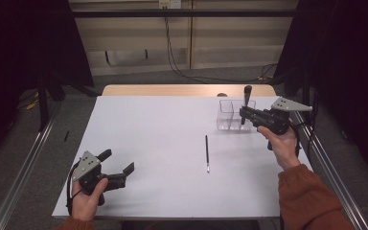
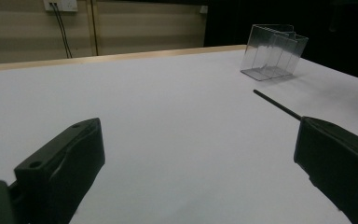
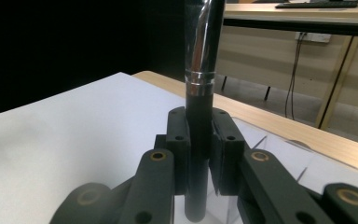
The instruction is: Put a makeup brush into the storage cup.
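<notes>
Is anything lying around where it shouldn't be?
Maybe. A thin black pencil-like stick lies loose mid-table on the white tabletop, apart from the clear plastic holder. The right gripper holds a black brush upright above that holder.

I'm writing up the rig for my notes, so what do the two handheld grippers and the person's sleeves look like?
Both the left gripper and the right gripper are black, with two blocky jaws on hinged links with brass-coloured pivots. Each carries a grey three-cornered plate on top, and a black cable trails from the left one. The sleeve is rust orange.
</notes>
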A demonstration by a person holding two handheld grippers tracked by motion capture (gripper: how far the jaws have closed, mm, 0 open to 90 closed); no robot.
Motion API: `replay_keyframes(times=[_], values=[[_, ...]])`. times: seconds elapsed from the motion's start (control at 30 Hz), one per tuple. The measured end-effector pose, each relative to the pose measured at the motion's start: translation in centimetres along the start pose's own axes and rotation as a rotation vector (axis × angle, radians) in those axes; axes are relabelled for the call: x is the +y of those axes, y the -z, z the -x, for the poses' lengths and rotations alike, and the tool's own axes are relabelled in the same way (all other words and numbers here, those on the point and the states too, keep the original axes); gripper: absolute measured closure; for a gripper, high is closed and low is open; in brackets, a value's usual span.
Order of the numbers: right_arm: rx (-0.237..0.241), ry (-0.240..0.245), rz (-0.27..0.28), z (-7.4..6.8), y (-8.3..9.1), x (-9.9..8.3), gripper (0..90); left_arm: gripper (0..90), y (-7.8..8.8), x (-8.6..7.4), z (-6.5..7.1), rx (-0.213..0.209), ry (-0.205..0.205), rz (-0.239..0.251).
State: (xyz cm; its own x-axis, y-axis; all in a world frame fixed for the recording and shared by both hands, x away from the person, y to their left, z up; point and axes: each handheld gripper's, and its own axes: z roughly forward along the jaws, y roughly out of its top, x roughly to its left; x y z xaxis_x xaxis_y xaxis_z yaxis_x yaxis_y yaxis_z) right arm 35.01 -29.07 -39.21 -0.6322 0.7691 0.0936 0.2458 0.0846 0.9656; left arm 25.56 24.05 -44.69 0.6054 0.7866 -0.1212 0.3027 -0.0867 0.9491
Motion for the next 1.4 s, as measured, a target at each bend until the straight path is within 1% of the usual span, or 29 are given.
replay_keyframes(times=[0.07, 0.2, 0.27, 0.47, 0.6, 0.7, 0.83, 0.9, 0.97, 1.07, 1.2, 1.27, 1.33, 1.4], values=[[-0.012, -0.006, 0.001, 0.4, -0.2, 0.1, 80.1, 1.8, 0.1, 0.0, 0.0, 0.003, 0.004, -0.001], [-0.049, -0.012, -0.007, 1.4, -0.6, 0.1, 80.1, 2.0, 0.2, 0.0, 0.0, 0.000, -0.002, 0.001], [-0.071, -0.014, -0.010, 2.0, -0.8, 0.1, 80.1, 1.9, 0.3, -0.1, -0.1, -0.002, 0.002, 0.000], [-0.122, -0.002, -0.030, 2.9, -1.4, 0.0, 80.0, 1.9, 0.4, -0.1, -0.1, -0.001, -0.004, 0.001], [-0.137, -0.003, -0.030, 3.4, -1.9, -0.2, 80.0, 1.9, 0.4, -0.1, 0.0, -0.007, 0.000, -0.004], [-0.146, -0.007, -0.027, 3.7, -2.2, -0.2, 80.0, 1.9, 0.4, 0.0, 0.3, -0.006, -0.022, -0.004], [-0.159, -0.013, -0.016, 4.1, -2.6, 0.1, 80.0, 1.9, 0.4, 0.0, 0.4, -0.012, -0.019, -0.007], [-0.162, -0.012, -0.016, 4.3, -2.9, 0.0, 80.0, 1.9, 0.5, 0.0, 0.5, -0.012, -0.010, -0.005], [-0.164, -0.017, -0.018, 4.5, -3.1, -0.1, 80.0, 1.9, 0.5, 0.0, 0.6, -0.017, -0.025, -0.008], [-0.164, -0.034, -0.012, 4.8, -3.2, -0.5, 80.0, 1.9, 0.6, 0.0, 0.7, -0.019, -0.026, -0.007], [-0.164, -0.024, -0.021, 4.9, -3.2, -0.7, 80.0, 1.9, 0.6, 0.0, 0.7, -0.019, -0.025, -0.008], [-0.172, -0.036, -0.016, 5.0, -3.2, -0.8, 79.9, 1.9, 0.6, 0.0, 0.7, -0.029, -0.021, -0.015], [-0.175, -0.038, -0.019, 5.2, -3.2, -1.0, 79.9, 1.9, 0.7, 0.1, 0.6, -0.024, -0.027, -0.013], [-0.179, -0.044, -0.025, 5.4, -3.3, -1.2, 79.9, 1.9, 0.8, 0.1, 0.6, -0.029, -0.032, -0.012]])
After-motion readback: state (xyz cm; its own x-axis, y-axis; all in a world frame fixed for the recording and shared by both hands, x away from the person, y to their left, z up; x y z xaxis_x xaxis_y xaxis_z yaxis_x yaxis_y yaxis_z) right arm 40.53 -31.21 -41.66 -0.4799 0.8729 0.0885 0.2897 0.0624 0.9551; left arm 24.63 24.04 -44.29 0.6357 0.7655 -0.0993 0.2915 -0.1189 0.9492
